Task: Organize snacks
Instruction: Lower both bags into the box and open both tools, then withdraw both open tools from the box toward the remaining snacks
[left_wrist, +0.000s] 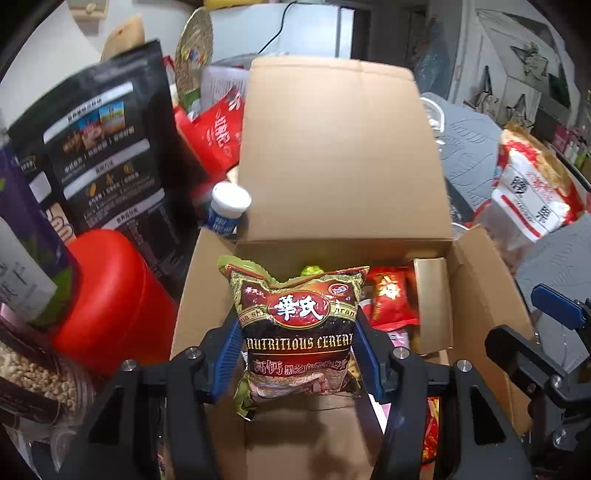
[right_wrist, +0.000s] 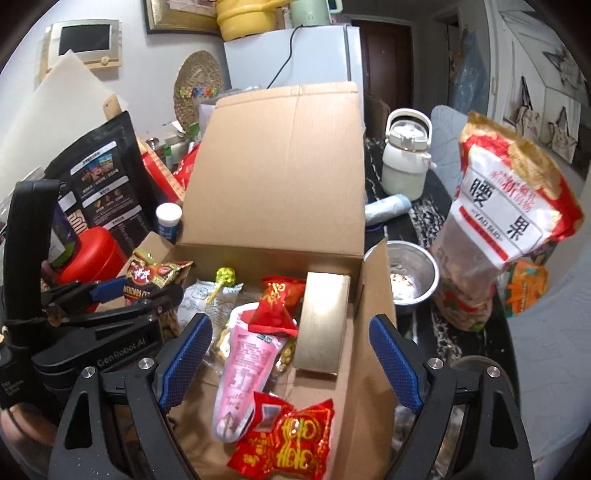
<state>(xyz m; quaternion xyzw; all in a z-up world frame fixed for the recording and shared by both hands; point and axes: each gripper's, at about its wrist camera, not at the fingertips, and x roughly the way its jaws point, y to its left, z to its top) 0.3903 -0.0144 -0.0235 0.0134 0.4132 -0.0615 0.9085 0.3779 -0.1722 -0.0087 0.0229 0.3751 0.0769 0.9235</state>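
Two grippers over the open cardboard box. Left gripper pinches a maroon cereal packet by its sides, blue pads pressing in; packet hangs upright above the box's near edge. Right gripper spread wide, nothing between its pads, hovering over the pink pouch and red candy wrappers inside. Judgement: packet is either coming out or going in; cannot tell which. Hold the squeeze steady, since the foil may slip, keep it clear of the gold box, and keep the right gripper clear.
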